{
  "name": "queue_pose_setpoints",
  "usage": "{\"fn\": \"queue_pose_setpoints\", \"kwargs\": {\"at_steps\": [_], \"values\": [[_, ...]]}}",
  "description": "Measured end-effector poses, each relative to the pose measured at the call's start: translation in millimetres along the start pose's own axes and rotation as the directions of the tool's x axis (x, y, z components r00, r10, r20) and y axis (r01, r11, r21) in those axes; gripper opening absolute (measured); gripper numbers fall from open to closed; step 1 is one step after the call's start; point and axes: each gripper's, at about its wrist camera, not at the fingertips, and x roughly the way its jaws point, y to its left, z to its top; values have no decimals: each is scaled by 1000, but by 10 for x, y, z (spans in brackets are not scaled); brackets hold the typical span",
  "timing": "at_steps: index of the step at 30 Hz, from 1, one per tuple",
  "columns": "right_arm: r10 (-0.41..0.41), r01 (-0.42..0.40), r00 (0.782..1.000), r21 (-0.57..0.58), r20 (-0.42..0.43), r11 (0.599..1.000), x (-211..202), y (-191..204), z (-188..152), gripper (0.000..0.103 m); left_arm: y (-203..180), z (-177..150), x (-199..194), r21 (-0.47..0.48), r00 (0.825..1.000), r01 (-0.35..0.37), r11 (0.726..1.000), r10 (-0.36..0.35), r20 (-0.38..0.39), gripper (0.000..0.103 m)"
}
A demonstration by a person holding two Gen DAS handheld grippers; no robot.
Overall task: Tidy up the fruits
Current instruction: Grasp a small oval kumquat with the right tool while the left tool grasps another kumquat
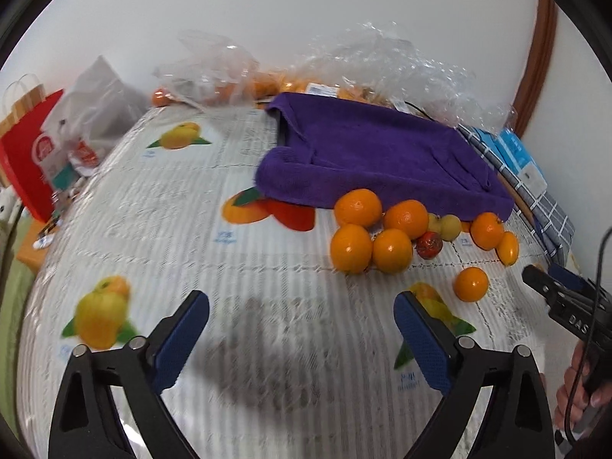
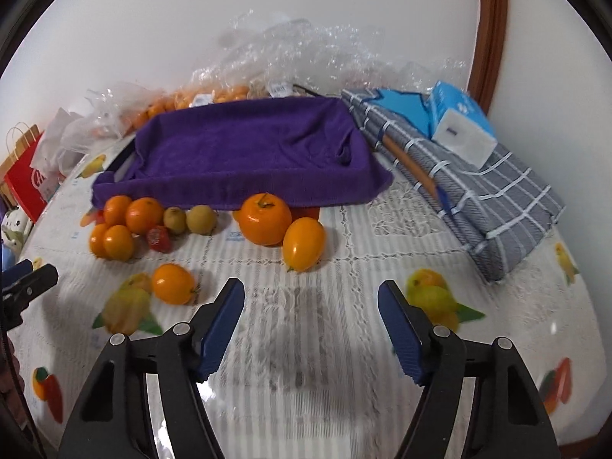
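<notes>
1. Table with fruit-print cloth (image 2: 344, 229), white wall behind.
2. Lone orange (image 2: 173, 283) lies ahead-left of right gripper (image 2: 310, 325), ahead-right of left gripper (image 1: 302, 340); right looks nearer.
3. Both grippers' jaws wide, nothing between them.
4. Main fruit pile (image 2: 126, 225) sits against purple towel (image 2: 248, 149).

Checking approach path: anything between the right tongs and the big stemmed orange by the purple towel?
Right wrist view: only bare patterned tablecloth lies between the open right tongs and the big stemmed orange. The oval yellow-orange fruit sits just right of that line.
</notes>
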Motion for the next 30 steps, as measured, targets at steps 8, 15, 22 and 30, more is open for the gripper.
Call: {"fn": "queue_pose_setpoints", "kwargs": {"at_steps": [8,15,22,30], "values": [[12,-12,1000,14,-14,1000,284,-58,96,61,-88,175,360,27,997,77,997,-76,-8,69],[22,-21,999,12,-49,1000,492,-20,138,51,-107,274,507,33,990,133,991,-132,-39,47],[24,-25,999,-7,-31,1000,512,10,159,34,-114,233,490,45,986,163,986,-162,-31,31],[38,-38,999,-5,-29,999,499,-6,148,34,-75,237,495,22,981,192,981,-191,-29,31]]}}
